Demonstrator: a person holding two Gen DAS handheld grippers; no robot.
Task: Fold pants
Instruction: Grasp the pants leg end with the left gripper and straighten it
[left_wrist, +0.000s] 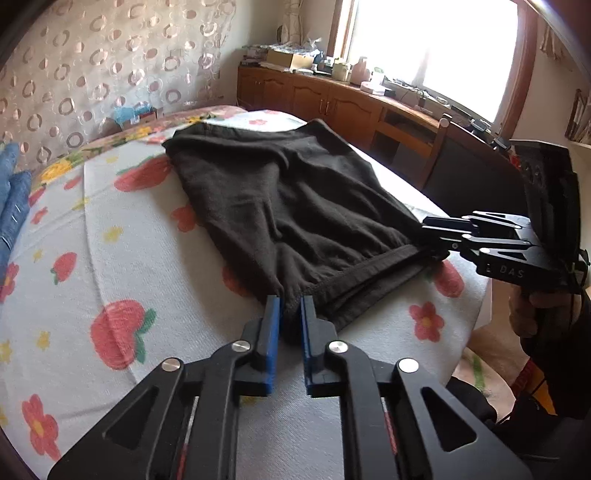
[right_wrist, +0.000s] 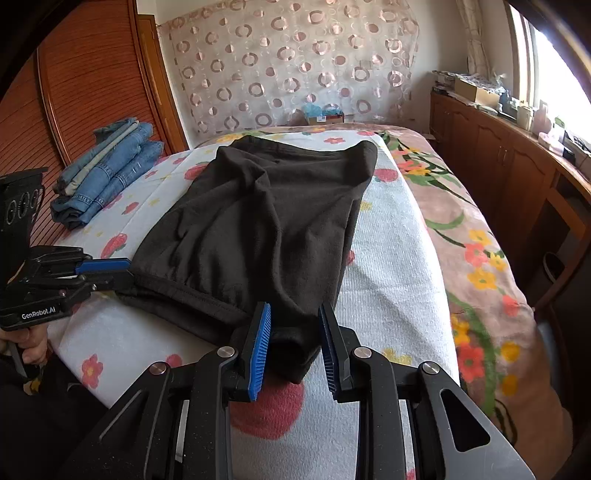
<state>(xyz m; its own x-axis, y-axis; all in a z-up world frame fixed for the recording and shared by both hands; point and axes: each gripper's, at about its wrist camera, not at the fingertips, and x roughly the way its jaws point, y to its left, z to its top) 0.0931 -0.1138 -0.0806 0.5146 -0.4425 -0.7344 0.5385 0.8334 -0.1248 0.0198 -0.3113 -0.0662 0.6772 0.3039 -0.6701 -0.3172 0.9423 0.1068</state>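
On the bed, left gripper (left_wrist: 290, 301) pinching black pants (left_wrist: 295, 206), right gripper (right_wrist: 294, 314) spread around them.

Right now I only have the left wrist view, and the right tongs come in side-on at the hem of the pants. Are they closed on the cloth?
Observer: No. The right wrist view shows the right tongs standing apart, with a corner of the black pants between the pads, not pinched.
Operator: And my left tongs, seen from that side?
Observer: The left tongs meet the other hem corner from the side and look closed on it.
Operator: What is the blue at my left edge?
Observer: A stack of folded jeans, lying apart from the pants, next to a wooden wardrobe door.
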